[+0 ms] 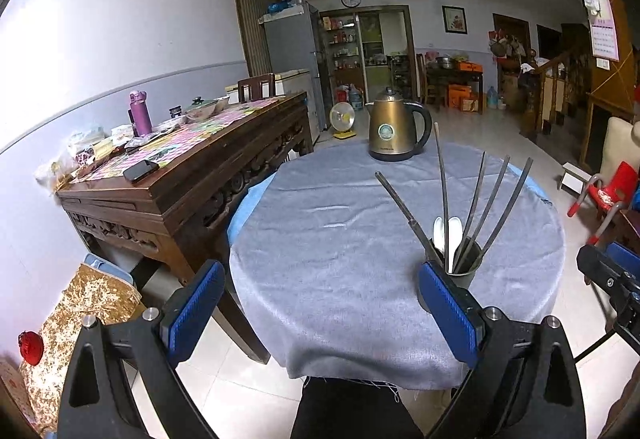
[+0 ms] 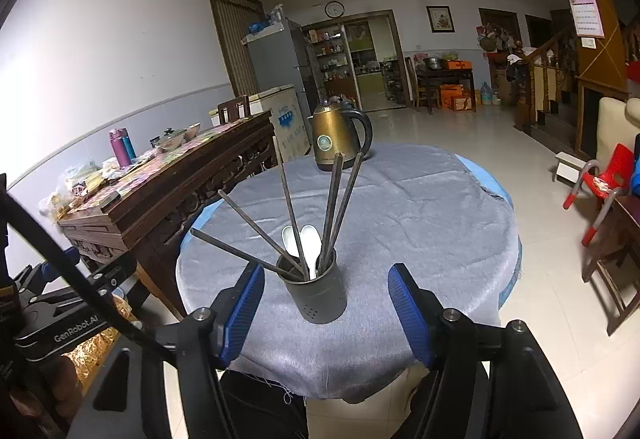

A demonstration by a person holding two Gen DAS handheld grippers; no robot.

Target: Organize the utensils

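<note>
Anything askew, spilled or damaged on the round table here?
Nothing spilled or broken. The chopsticks splay unevenly out of the holder, beside two white spoons. The grey cloth is wrinkled, with a frayed hem.

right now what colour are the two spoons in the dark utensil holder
White spoons, standing in the dark cylindrical utensil holder; clearest in the right wrist view.

A: Count for the holder (image 2: pixel 316 295)?
B: One holder. Five chopsticks (image 2: pixel 334 199) inside it, two white spoons (image 2: pixel 310 239) inside it too.
A: Kettles?
B: One kettle (image 2: pixel 334 137), beyond the holder on the same worktop (image 2: pixel 420 239).
A: Cloths?
B: One grey cloth (image 2: pixel 400 207) under the holder.
A: Claws?
B: Two. One right claw (image 2: pixel 326 313) just before the holder, one left claw (image 1: pixel 320 313) off to the holder's left.
A: Side stuff?
B: One purple bottle (image 1: pixel 140 113), one phone (image 1: pixel 140 170), far left of the holder.
</note>
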